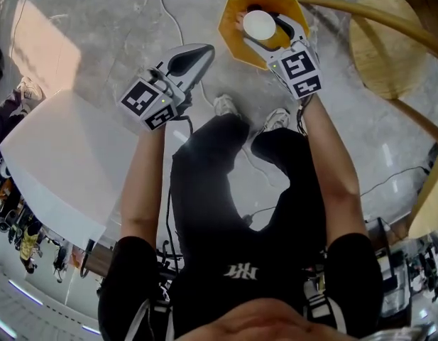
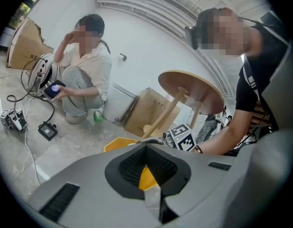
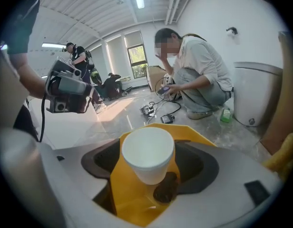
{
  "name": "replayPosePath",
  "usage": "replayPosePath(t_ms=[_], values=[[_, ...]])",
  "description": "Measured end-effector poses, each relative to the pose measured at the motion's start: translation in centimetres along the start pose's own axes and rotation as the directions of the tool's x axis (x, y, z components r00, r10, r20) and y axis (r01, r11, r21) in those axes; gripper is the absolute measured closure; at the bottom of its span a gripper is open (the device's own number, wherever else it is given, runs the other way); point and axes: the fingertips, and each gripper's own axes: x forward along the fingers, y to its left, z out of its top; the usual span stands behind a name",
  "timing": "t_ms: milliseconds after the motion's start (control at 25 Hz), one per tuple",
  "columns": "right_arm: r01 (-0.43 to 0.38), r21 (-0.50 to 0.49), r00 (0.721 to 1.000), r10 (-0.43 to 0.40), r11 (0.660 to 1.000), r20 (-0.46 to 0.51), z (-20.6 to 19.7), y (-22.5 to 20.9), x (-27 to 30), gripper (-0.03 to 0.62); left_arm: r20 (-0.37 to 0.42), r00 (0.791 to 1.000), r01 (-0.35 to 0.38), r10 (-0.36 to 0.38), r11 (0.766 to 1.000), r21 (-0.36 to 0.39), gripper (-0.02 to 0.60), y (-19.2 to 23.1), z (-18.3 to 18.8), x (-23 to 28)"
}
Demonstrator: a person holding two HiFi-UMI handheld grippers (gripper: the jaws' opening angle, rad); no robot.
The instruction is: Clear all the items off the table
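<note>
A white foam cup (image 1: 259,25) (image 3: 147,153) stands upright between the jaws of my right gripper (image 1: 268,34) (image 3: 148,144), right over a yellow bin (image 1: 236,20) (image 3: 196,134) on the floor. The jaws stand wide. Yellow shows between the cup and the left pad, so the pads do not press on it. A dark round thing (image 3: 165,190) shows just under the cup. My left gripper (image 1: 204,50) (image 2: 146,146) hangs to the left of the bin, shut with nothing in it. The yellow bin (image 2: 117,144) shows through and past its jaws.
A white table (image 1: 69,162) stands at the left. A round wooden table (image 1: 382,41) (image 2: 189,87) is at the right, close to the bin. A person (image 2: 82,80) (image 3: 193,75) crouches on the floor, near cables, a white waste bin (image 2: 118,103) and a cardboard box (image 2: 146,110).
</note>
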Motion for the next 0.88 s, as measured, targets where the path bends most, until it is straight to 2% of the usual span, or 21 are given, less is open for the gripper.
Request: replayPosePath(t_ms=[40,200,240,280,320,360,480,720,880], values=[[0.001,0.007,1.000,-0.001,1.000,-0.005,0.2,0.1,-0.3,0.223,-0.002,1.000,-0.005,0.005,1.000,-0.004,0.569,-0.3,0.5,-0.5],[0.013,0.035,1.000,-0.013,0.999,-0.015,2.3,0.8,-2.7,0.232,-0.011,1.000,-0.014,0.013,1.000,-0.017,0.569,-2.5,3.6,-2.6],[0.016,0.037,1.000,-0.015,0.999,-0.015,3.1,1.1,-3.6,0.279,-0.011,1.000,-0.014,0.013,1.000,-0.018,0.569,-3.3,4.7,-3.0],[0.018,0.036,1.000,-0.018,0.999,-0.013,4.2,1.5,-4.6,0.362,-0.010,1.000,-0.013,0.013,1.000,-0.019,0.569,-4.2,5.9,-3.5],[0.021,0.032,1.000,-0.020,0.999,-0.009,5.4,2.0,-5.8,0.395,-0.009,1.000,-0.012,0.012,1.000,-0.019,0.569,-5.3,7.2,-4.2],[0.021,0.029,1.000,-0.021,0.999,-0.002,6.8,2.8,-7.1,0.492,-0.009,1.000,-0.011,0.011,1.000,-0.020,0.569,-6.4,8.5,-4.9],[-0.006,0.041,0.999,0.005,0.999,0.033,11.7,5.8,-11.8,0.591,0.005,1.000,-0.012,0.012,1.000,-0.022,0.569,-9.9,12.6,-7.2],[-0.106,0.062,0.993,0.103,0.992,0.055,21.9,13.1,-23.6,0.591,0.054,0.998,-0.017,0.021,0.997,-0.078,0.569,-17.0,21.2,-11.9],[-0.112,-0.014,0.985,0.113,0.994,0.130,29.5,14.6,-31.1,0.589,0.114,0.993,0.024,-0.013,0.995,-0.097,0.569,-22.4,26.6,-13.1]])
